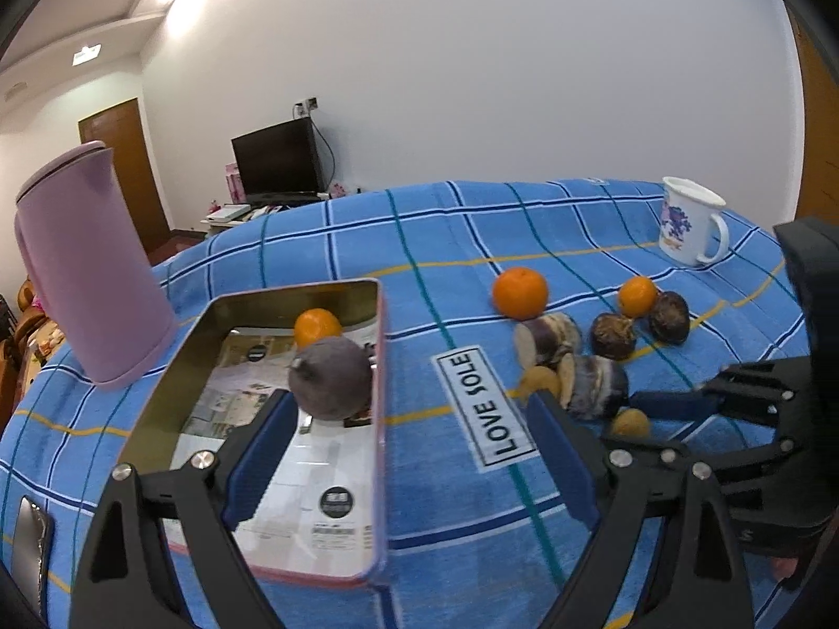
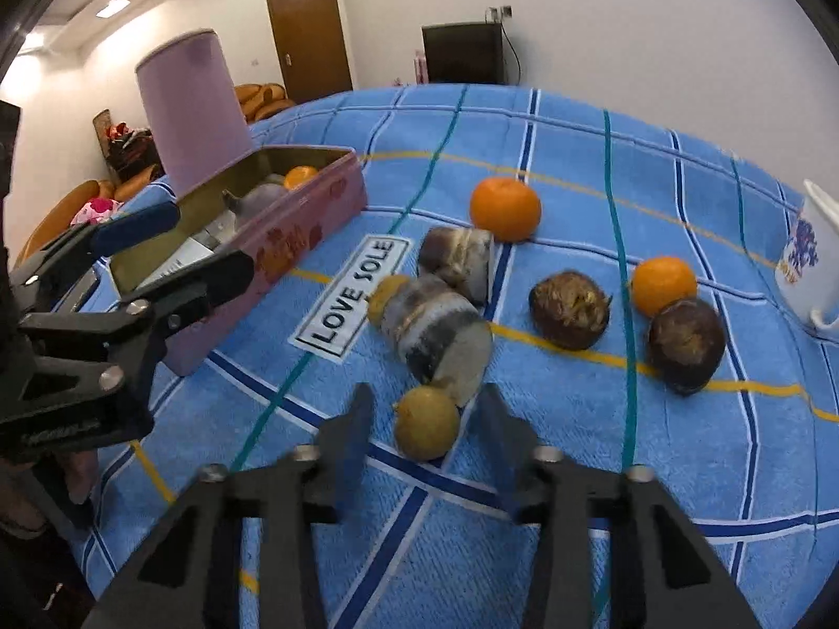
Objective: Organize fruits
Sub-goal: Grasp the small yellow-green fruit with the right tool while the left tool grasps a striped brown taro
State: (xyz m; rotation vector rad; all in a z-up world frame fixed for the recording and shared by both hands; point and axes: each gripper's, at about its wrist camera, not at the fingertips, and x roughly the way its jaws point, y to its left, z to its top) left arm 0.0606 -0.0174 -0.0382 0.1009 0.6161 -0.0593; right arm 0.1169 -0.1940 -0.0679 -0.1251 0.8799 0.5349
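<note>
**Pinching the smallest fruit, with trouble close by**

Working down from the biggest thing, we have the blue checked cloth [image 2: 577,472] under both tools. The open tin [image 1: 382,419] lies beneath and ahead of the left gripper [image 1: 411,398]. That gripper is spread wide and holds nothing. A purple fruit [image 1: 330,377] and an orange [image 1: 316,326] already sit in the tin, just beyond its fingertips.

The cut grey chunk [image 2: 438,333] lies directly past the tips of the right gripper [image 2: 426,414]. Further ahead and to its right are the brown fruits [image 2: 570,309] and loose oranges [image 2: 505,208].

Smallest is the yellow fruit [image 2: 426,427], still on the cloth. The right gripper's jaws are closed in on its two flanks. Blur keeps us from seeing the contact crisply, but we judge it pinched.

We see three risks:
- The fruit is round and small, so an off-centre squeeze could squirt it out onto the cloth.
- It sits against the chunk, so lifting at a forward tilt could drag or roll that piece.
- The left gripper stands between this fruit and the tin, to the right gripper's left, so a direct carry could knock the two tools together or clip the tin wall.
</note>
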